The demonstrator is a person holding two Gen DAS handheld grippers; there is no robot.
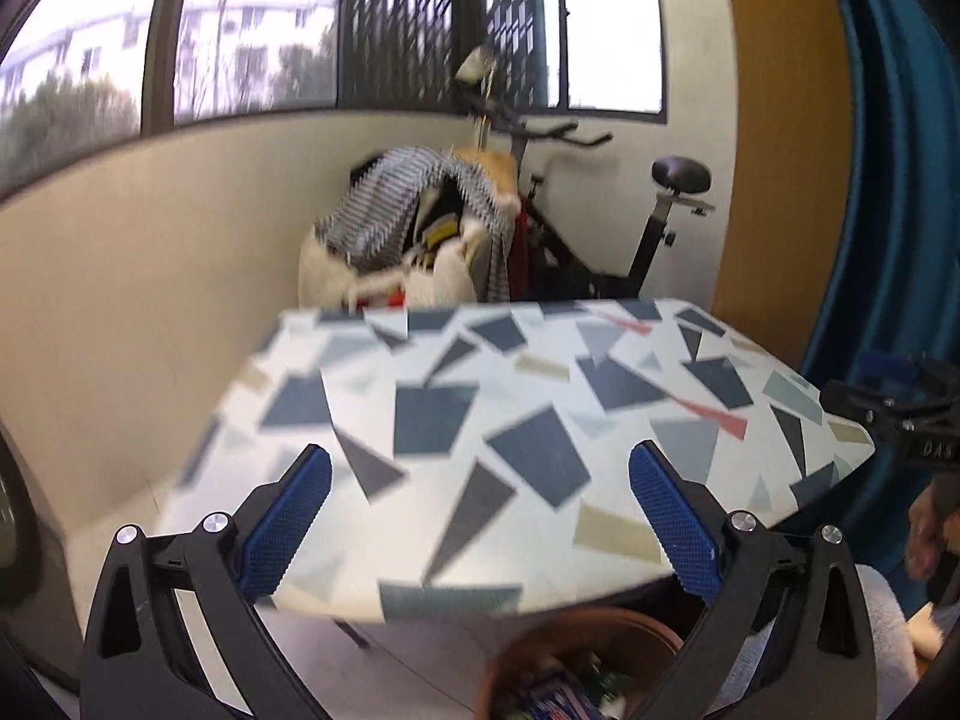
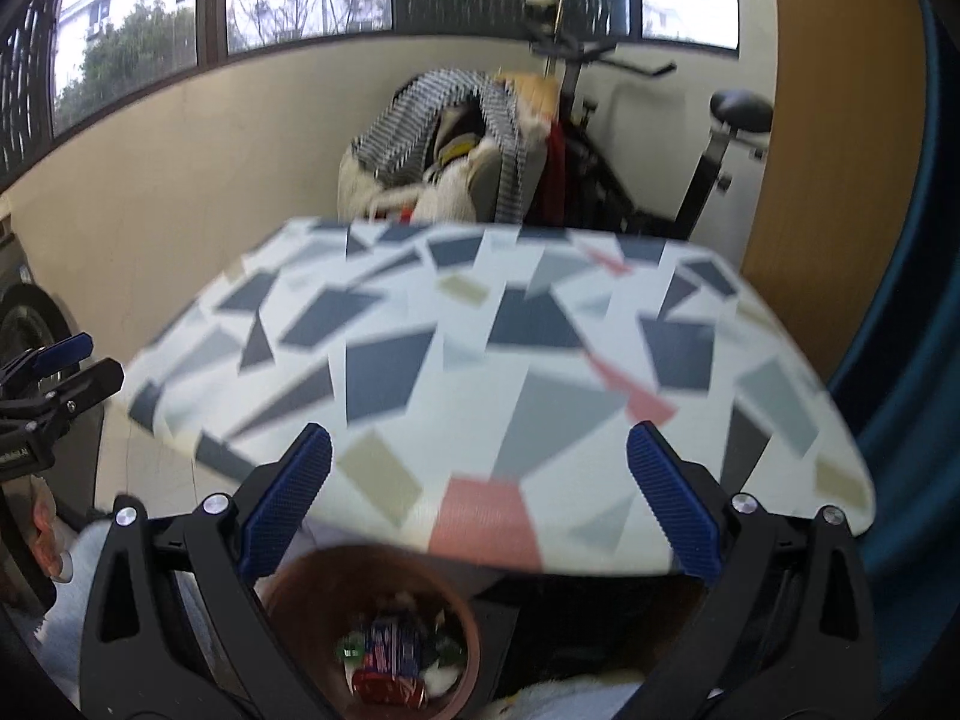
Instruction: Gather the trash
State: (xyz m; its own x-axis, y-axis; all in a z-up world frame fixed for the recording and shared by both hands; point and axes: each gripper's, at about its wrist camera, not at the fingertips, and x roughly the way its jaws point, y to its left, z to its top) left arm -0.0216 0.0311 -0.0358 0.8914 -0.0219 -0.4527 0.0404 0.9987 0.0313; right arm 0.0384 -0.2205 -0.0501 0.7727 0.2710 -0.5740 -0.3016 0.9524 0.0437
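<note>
A round terracotta-coloured bin (image 2: 312,588) stands on the floor under the near edge of the ironing board (image 2: 480,372). Inside it lie several wrappers (image 2: 390,660), red, blue and green. In the left wrist view the same bin (image 1: 540,648) shows at the bottom, partly cut off. My left gripper (image 1: 480,516) is open with nothing between its blue pads (image 1: 288,522), hanging over the board's near end. My right gripper (image 2: 480,501) is open too and empty, above the board and the bin. Each gripper shows at the other view's side edge.
The board's cover has a pattern of blue, grey and pink shapes (image 1: 540,456). Behind it stand a laundry basket heaped with clothes (image 1: 414,234) and an exercise bike (image 1: 648,228) against the wall under the windows. A blue curtain (image 1: 894,180) hangs at right. A hand (image 1: 927,534) shows.
</note>
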